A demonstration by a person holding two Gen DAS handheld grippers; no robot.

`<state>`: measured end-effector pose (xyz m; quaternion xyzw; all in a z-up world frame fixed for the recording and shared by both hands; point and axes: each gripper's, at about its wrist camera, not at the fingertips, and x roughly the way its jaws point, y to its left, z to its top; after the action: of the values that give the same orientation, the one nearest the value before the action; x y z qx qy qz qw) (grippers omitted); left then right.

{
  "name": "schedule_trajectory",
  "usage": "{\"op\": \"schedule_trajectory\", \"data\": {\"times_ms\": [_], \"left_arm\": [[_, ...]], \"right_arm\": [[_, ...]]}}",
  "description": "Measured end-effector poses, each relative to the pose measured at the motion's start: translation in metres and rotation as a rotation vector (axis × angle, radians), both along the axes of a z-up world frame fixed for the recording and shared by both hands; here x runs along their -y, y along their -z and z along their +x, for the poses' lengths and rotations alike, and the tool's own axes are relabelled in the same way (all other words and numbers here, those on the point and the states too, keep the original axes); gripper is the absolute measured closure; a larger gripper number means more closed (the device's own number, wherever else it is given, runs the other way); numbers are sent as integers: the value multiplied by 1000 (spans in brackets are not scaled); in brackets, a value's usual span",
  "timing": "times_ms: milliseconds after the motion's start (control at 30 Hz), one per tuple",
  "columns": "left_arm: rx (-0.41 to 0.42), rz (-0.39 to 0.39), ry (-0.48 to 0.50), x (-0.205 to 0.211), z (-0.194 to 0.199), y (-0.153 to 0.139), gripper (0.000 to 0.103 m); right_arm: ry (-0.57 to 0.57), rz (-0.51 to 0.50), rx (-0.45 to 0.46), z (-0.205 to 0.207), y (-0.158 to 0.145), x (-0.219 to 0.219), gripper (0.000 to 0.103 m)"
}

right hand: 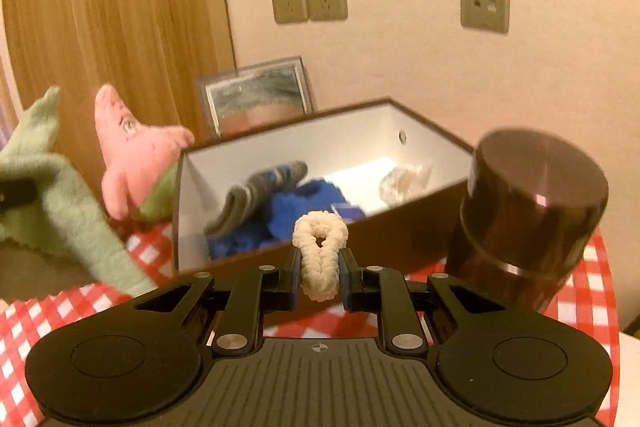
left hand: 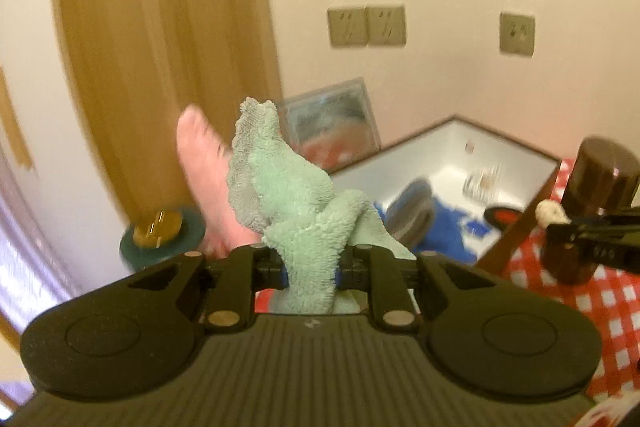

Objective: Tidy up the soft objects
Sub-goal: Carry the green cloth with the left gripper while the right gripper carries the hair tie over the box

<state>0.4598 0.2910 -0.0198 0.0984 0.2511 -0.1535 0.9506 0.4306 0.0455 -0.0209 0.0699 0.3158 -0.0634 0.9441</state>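
Observation:
My left gripper [left hand: 310, 269] is shut on a green fluffy cloth [left hand: 296, 195] with a grey edge, which bunches up above the pads. The same cloth [right hand: 52, 195] hangs at the left of the right wrist view. My right gripper [right hand: 320, 281] is shut on a cream scrunchie [right hand: 320, 247], held up in front of the box. The brown box [right hand: 404, 231] with a white inside stands ahead and holds a blue cloth [right hand: 296, 211], a grey item [right hand: 256, 193] and a pale item [right hand: 404, 181]. A pink star plush [right hand: 132, 151] leans at the box's left.
A dark brown cylinder jar [right hand: 528, 215] stands right of the box on the red-and-white checked tablecloth [right hand: 588, 307]. A framed picture [right hand: 256, 95] leans on the wall behind the box. A teal dish [left hand: 160, 233] sits at the left. A wooden panel [right hand: 108, 19] rises behind.

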Motion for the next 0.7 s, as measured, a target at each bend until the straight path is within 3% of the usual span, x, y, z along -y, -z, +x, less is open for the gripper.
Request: {"op": "schedule_trajectory", "data": {"times_ms": [333, 700], "left_arm": [[84, -23, 88, 50, 41, -24, 85], [-17, -26, 204, 96, 88, -2, 85]], "right_arm": [[25, -19, 41, 34, -22, 2, 83], [91, -5, -1, 74, -12, 26, 83]]}}
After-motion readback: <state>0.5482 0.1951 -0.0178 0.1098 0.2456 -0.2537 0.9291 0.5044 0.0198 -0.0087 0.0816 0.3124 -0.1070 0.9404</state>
